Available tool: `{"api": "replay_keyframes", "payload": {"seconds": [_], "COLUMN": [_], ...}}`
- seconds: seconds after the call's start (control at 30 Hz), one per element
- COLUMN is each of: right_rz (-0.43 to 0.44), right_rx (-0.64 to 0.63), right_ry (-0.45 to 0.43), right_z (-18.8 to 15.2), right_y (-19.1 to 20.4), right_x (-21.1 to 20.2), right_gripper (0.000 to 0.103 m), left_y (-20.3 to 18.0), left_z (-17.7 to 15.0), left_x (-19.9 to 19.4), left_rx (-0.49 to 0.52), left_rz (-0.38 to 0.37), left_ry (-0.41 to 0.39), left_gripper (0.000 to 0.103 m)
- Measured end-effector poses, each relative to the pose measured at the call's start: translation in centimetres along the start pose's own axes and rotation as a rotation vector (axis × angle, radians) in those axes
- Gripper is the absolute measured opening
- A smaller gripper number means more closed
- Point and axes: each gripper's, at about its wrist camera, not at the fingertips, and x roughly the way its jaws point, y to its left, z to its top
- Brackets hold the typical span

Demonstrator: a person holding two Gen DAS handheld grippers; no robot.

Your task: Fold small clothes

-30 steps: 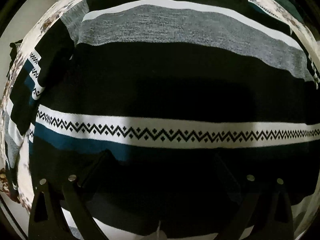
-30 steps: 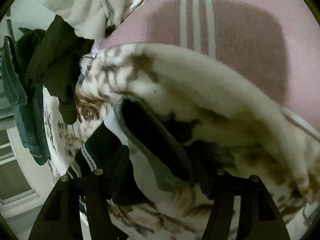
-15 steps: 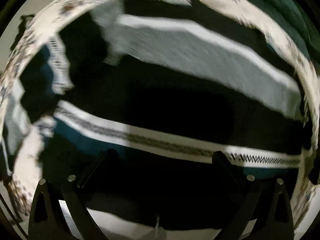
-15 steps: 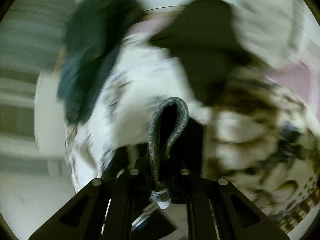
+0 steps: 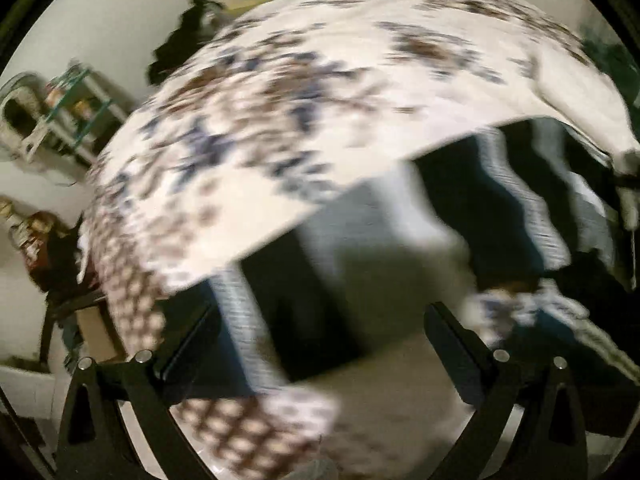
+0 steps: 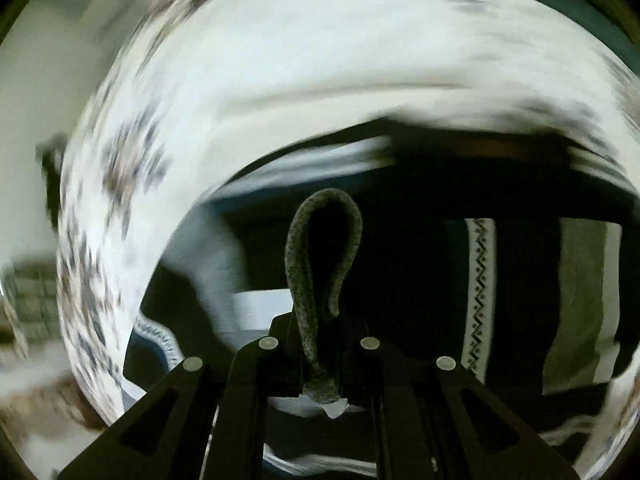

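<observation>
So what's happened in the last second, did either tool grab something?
Yes. The right gripper, open a second ago, closed on the sweater's grey ribbed edge and swung it over the striped sweater. The left gripper swung sideways, so the flowered blanket now fills its view. Its fingers stayed open.

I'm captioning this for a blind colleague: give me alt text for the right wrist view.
The right gripper is shut on a grey ribbed hem, looped above its fingers. Beyond lies the black striped sweater on a blurred floral blanket.
</observation>
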Motion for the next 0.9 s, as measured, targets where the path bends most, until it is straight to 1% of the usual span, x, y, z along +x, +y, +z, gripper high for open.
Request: {"api": "replay_keyframes", "payload": {"seconds": [0.03, 0.1, 0.13, 0.17, 0.2, 0.23, 0.27, 0.3, 0.33, 0.37, 0.4, 0.47, 0.53, 0.57, 0.63, 0.67, 0.7, 0.73, 0.77, 0.8, 0.83, 0.87, 0.9], "right_rz": [-0.045, -0.080, -0.117, -0.137, -0.133, -0.091, -0.018, 0.056, 0.173, 0.219, 0.241, 0.239, 0.210, 0.192, 0.174, 0.163, 0.157, 0.147, 0.131, 0.122, 0.116, 0.106, 0.097], "right_rx": [-0.068, -0.116, -0.119, -0.123, -0.120, -0.100, -0.073, -0.042, 0.022, 0.059, 0.091, 0.155, 0.197, 0.221, 0.250, 0.271, 0.286, 0.299, 0.305, 0.304, 0.301, 0.291, 0.279], "right_ry": [0.005, 0.038, 0.061, 0.065, 0.072, 0.090, 0.116, 0.132, 0.131, 0.121, 0.107, 0.087, 0.080, 0.082, 0.094, 0.112, 0.128, 0.152, 0.181, 0.191, 0.203, 0.215, 0.218], "right_z": [-0.4, -0.8, -1.2, -1.4, -1.5, -1.8, -2.1, -2.6, -3.5, -4.4, -5.3, -8.3, -10.6, -12.5, -14.7, -16.4, -16.1, -16.9, -18.3, -18.2, -19.0, -19.7, -20.0], "right_y": [3.2, 6.2, 6.8, 6.8, 6.5, 6.0, 5.2, 4.3, 2.5, 1.1, -0.4, -4.4, -7.0, -8.8, -10.7, -11.9, -13.4, -13.7, -14.1, -12.8, -12.8, -12.4, -11.6], "right_x": [1.8, 4.4, 5.7, 6.2, 6.5, 6.1, 5.4, 4.7, 3.0, 1.7, 0.3, -2.3, -3.4, -3.9, -4.0, -3.6, -3.8, -3.1, -2.3, -1.0, -0.5, 0.0, 0.6], "right_gripper": [0.010, 0.010, 0.010, 0.011, 0.013, 0.018, 0.028, 0.035, 0.049, 0.059, 0.060, 0.060, 0.060, 0.060, 0.060, 0.060, 0.060, 0.060, 0.060, 0.060, 0.060, 0.060, 0.060], "left_y": [1.3, 4.0, 4.8, 6.2, 6.7, 7.7, 8.6, 9.5, 10.4, 11.5, 12.1, 13.5, 14.1, 14.3, 14.4, 14.3, 14.1, 14.2, 14.3, 14.4, 14.7, 15.2, 15.8], "left_z": [-0.6, -0.9, -1.7, -2.1, -2.5, -2.9, -3.3, -3.8, -4.2, -4.7, -5.1, -6.0, -6.6, -6.9, -7.0, -6.9, -6.7, -6.5, -6.1, -5.8, -5.5, -5.1, -4.5], "left_x": [0.0, 1.1, 1.1, 2.0, 2.4, 3.0, 3.4, 3.8, 4.1, 4.7, 5.1, 6.2, 7.1, 7.9, 9.2, 10.0, 10.0, 10.0, 9.7, 9.4, 9.0, 8.4, 7.6], "left_rx": [-0.015, -0.056, -0.075, -0.104, -0.123, -0.151, -0.180, -0.212, -0.241, -0.280, -0.310, -0.382, -0.444, -0.478, -0.530, -0.543, -0.548, -0.557, -0.564, -0.567, -0.568, -0.574, -0.582], "left_rz": [0.009, 0.011, 0.010, -0.002, -0.015, -0.033, -0.058, -0.090, -0.113, -0.145, -0.169, -0.229, -0.276, -0.305, -0.339, -0.337, -0.333, -0.338, -0.327, -0.307, -0.296, -0.306, -0.329], "left_ry": [-0.001, 0.012, 0.027, 0.052, 0.069, 0.091, 0.108, 0.121, 0.130, 0.146, 0.159, 0.185, 0.215, 0.228, 0.249, 0.256, 0.248, 0.227, 0.203, 0.185, 0.176, 0.164, 0.143], "left_gripper": [0.103, 0.103, 0.103, 0.103, 0.103, 0.103, 0.103, 0.103, 0.103, 0.103, 0.103, 0.103, 0.103, 0.103, 0.103, 0.103, 0.103, 0.101, 0.084, 0.067, 0.028, 0.005, 0.005]}}
